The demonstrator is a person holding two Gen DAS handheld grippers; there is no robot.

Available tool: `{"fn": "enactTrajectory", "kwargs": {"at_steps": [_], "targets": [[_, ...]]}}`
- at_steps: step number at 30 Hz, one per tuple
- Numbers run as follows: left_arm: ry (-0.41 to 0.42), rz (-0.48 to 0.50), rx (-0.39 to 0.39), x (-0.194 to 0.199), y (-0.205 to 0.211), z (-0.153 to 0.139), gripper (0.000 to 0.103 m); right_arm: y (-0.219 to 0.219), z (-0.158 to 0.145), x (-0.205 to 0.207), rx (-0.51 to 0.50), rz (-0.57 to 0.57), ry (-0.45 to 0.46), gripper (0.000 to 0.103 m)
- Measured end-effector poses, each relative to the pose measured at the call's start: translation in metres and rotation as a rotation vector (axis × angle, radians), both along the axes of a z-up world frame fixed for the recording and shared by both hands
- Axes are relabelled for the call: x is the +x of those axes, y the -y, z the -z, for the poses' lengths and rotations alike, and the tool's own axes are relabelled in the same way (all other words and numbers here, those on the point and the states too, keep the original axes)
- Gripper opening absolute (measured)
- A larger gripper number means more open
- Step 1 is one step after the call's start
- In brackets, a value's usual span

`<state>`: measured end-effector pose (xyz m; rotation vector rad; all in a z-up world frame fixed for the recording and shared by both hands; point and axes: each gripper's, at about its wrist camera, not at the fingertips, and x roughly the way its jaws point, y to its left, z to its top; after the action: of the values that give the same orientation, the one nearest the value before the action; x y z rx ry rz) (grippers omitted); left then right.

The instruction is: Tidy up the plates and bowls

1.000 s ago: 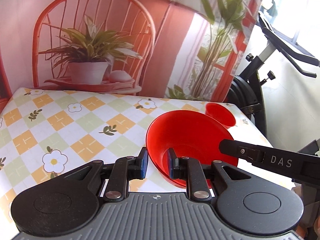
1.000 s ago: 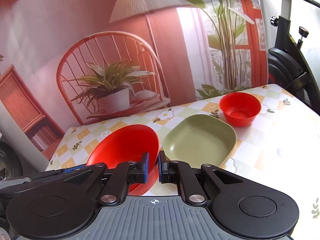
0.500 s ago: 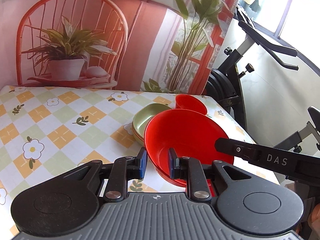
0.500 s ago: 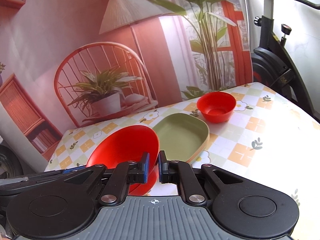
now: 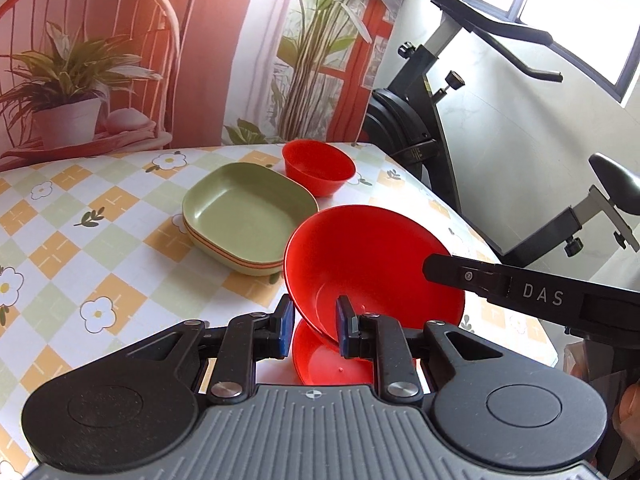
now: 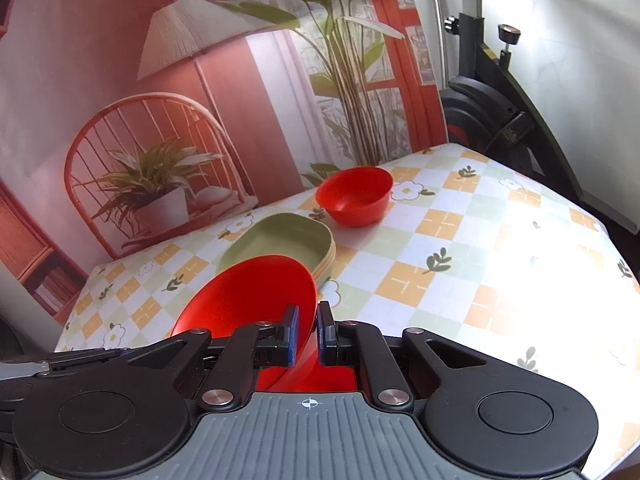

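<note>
I hold a wide red plastic plate (image 5: 376,276) between both tools. My left gripper (image 5: 311,326) is nearly closed on its near rim, one pad outside and one inside the dish. My right gripper (image 6: 306,334) is pinched tight on the opposite edge, so the plate hangs tilted above the checked, flower-printed bench (image 6: 460,264).

Under it, close to my left gripper, a second red plate (image 5: 332,364) seems to lie flat, though the fingers hide most of it and I cannot be sure the two are apart.

What matters next is where the stack lies. The green rounded-rectangle plates (image 5: 248,216) sit beyond the held plate and to its left in my left view. Their long axis runs away from me toward the small red plastic bowl (image 5: 318,170), which stands just beside their far corner. My left gripper is the nearer one to that stack.
</note>
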<state>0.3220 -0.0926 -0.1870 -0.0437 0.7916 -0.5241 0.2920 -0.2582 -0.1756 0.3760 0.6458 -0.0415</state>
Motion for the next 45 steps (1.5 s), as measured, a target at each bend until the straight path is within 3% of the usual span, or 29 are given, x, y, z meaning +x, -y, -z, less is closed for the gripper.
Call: {"fn": "enactTrajectory", "kwargs": {"at_steps": [9, 18, 45], "targets": [[-0.069, 0.032, 0.057, 0.002, 0.017, 0.029, 0.022, 0.010, 0.037, -0.007, 0.002, 0.011, -0.072, 0.009], [-0.066, 0.038, 0.102, 0.008, 0.022, 0.038, 0.022, 0.009, 0.059, -0.001, -0.011, -0.005, -0.119, 0.009], [-0.052, 0.050, 0.140, 0.004, 0.028, 0.046, 0.022, 0.006, 0.068, 0.002, -0.053, -0.017, -0.142, 0.009]]}}
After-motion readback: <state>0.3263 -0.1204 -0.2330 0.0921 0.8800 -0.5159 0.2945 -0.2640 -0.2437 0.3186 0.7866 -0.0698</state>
